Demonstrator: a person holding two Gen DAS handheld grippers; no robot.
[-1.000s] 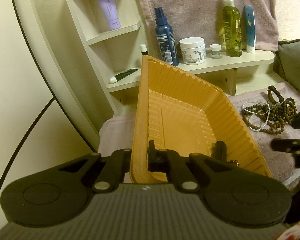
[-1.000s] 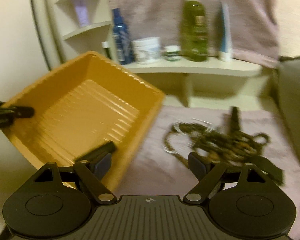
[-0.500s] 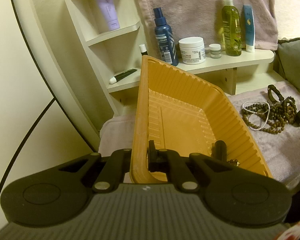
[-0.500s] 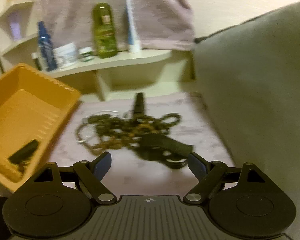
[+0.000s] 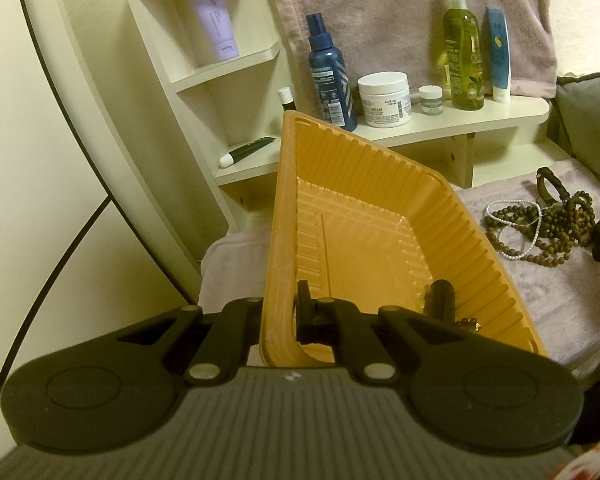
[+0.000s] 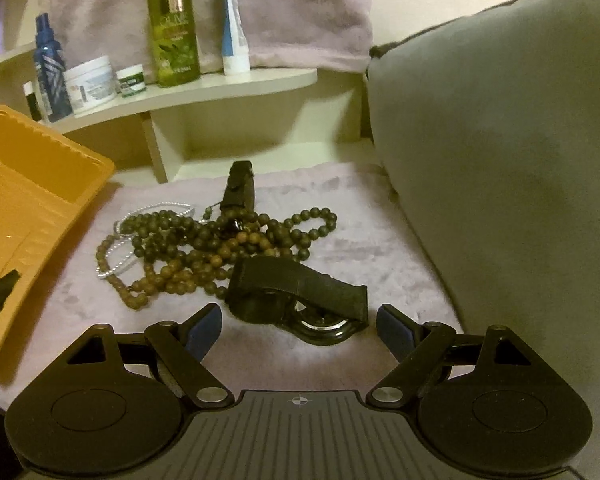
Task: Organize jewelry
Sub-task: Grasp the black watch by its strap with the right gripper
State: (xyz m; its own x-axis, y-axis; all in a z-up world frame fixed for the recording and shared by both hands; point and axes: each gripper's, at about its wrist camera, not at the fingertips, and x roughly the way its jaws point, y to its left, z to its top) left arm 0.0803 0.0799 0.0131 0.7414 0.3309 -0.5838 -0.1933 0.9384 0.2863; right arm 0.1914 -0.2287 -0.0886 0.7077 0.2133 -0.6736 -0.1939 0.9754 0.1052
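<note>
Between your right gripper's (image 6: 299, 326) parted, empty fingers lies the watch (image 6: 296, 300), face and black strap just ahead of the blue pads (image 6: 204, 326); settle lower so both pads bracket the case, not the loose strap, then close squarely; a grip on the strap alone would likely let the case swing. Beyond it the beads (image 6: 204, 248) tangle with a thin white strand (image 6: 116, 264) on the mauve towel (image 6: 340, 248), and one loop touches the strap, so lift slowly and watch for snagging. At your left, the left gripper (image 5: 280, 312) is clenched on the near wall of the orange tray (image 5: 364, 216), one finger outside, one inside; hold it tilted and steady, mouth toward the pile; a dark piece and some small beads already sit in its near corner. Farther back on the shelf (image 5: 440, 124), the green bottle (image 6: 174, 24) reads "OLIVE", I think; the white jar (image 5: 385, 98) shows "CREAM"; other labels are too small to read.
</note>
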